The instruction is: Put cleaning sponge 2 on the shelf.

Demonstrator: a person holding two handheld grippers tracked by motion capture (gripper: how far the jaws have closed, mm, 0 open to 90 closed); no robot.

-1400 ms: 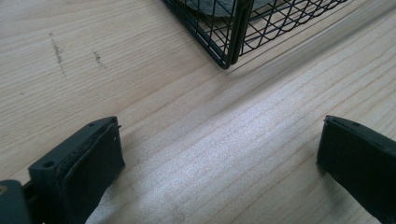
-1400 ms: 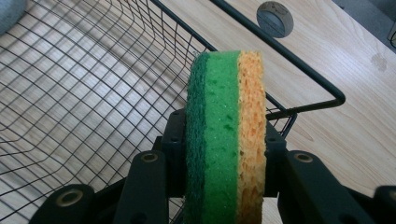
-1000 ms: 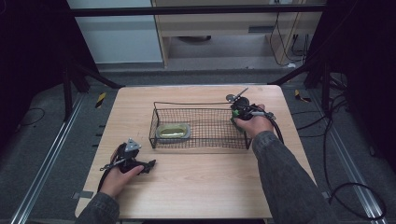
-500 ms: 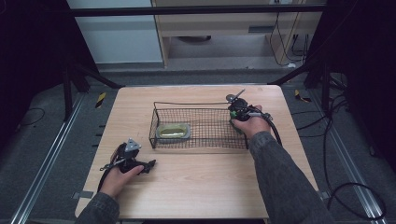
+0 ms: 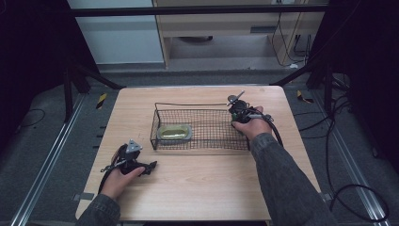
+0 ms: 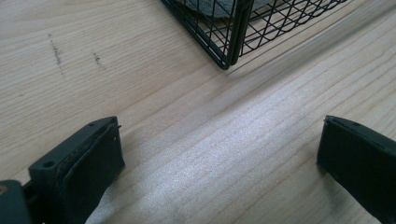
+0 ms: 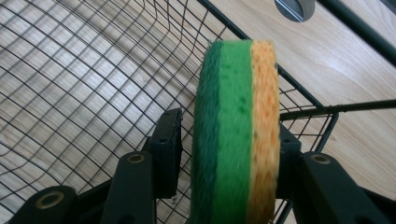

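**Sponge at basket, right end**

Right tongs (image 7: 224, 154): just been opening; sponge (image 7: 236, 130) upright between the jaws, a gap at its green face, over the basket (image 5: 202, 123).
Left tongs (image 6: 219, 158): released, wide, above bare tabletop (image 6: 210, 140); basket corner ahead.

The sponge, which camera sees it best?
The right gripper view: the sponge stands big and close between the tongs, green side and orange side clear, over the wire basket. The high view gives just a green speck by the hand.
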